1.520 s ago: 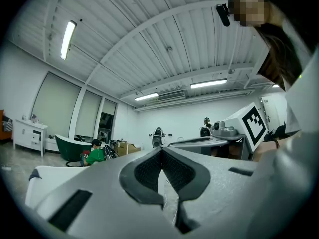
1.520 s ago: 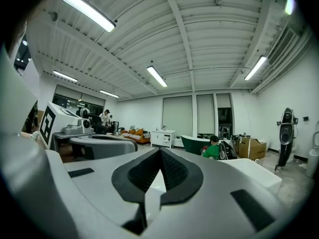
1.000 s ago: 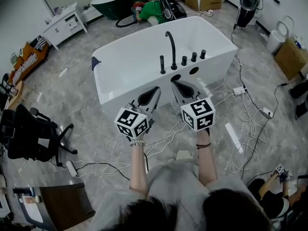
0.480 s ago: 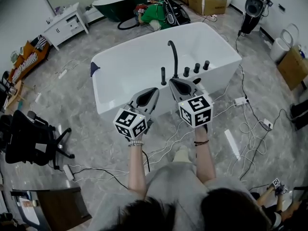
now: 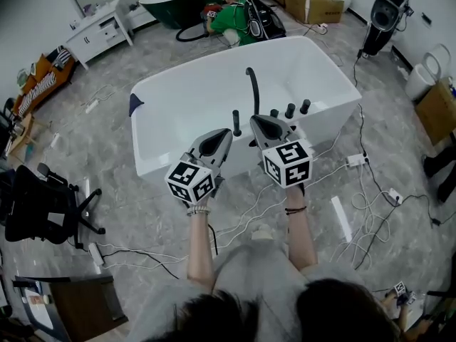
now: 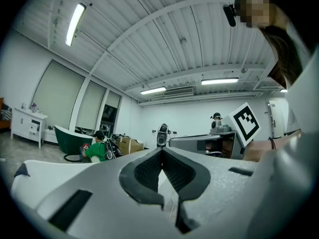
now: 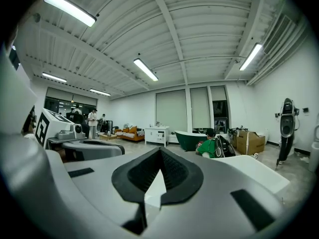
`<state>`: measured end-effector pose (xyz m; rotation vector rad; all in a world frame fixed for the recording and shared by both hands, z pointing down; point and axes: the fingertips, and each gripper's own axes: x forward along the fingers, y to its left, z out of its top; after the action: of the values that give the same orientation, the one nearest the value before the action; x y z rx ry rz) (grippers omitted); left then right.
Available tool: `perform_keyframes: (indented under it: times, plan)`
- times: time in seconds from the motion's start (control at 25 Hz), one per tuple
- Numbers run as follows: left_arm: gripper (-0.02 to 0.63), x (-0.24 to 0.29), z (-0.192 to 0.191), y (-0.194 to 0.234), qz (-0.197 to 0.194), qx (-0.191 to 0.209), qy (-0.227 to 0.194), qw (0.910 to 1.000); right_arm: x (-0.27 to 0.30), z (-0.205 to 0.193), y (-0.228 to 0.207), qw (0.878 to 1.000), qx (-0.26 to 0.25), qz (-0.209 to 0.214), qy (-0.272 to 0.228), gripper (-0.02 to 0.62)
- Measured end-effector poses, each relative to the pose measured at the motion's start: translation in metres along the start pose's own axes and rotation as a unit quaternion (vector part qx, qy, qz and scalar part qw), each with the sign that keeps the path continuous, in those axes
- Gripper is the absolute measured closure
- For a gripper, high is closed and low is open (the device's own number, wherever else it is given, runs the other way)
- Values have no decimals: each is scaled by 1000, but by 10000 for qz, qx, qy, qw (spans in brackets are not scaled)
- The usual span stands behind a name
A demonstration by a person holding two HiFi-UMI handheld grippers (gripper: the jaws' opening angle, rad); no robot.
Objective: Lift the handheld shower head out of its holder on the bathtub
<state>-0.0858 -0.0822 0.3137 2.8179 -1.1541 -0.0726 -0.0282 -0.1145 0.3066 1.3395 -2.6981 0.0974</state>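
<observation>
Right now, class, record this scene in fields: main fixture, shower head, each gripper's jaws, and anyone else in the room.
Fixture: white freestanding bathtub, with a black curved spout on its near rim
Shower head: handheld shower head, upright in its holder beside the spout, not gripped
Left gripper: jaws shut, nothing held
Right gripper: jaws shut, nothing held
Other person: person in a green shirt, low on the floor beyond the tub

Ahead of me the bathtub (image 5: pixel 162 148) bears a spout (image 5: pixel 251 85) on its near rim (knobs (image 5: pixel 290 110) to its right), a person (image 5: pixel 229 14) behind.
</observation>
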Motion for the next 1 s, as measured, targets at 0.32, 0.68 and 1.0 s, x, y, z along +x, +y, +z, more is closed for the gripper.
perform_keyframes:
  times: [0.32, 0.68, 1.0]
  plan:
    - [601, 53, -1, 14, 157, -12, -66, 9999, 19, -1, -42, 9995, -216, 211, 22, 594]
    - [601, 72, -18, 16, 464, -148, -39, 9988, 30, -20, -67, 9990, -88, 417, 104, 594]
    - [601, 75, -48, 32, 630, -380, 200, 9971, 46, -52, -60, 9975, -45, 584, 401, 594]
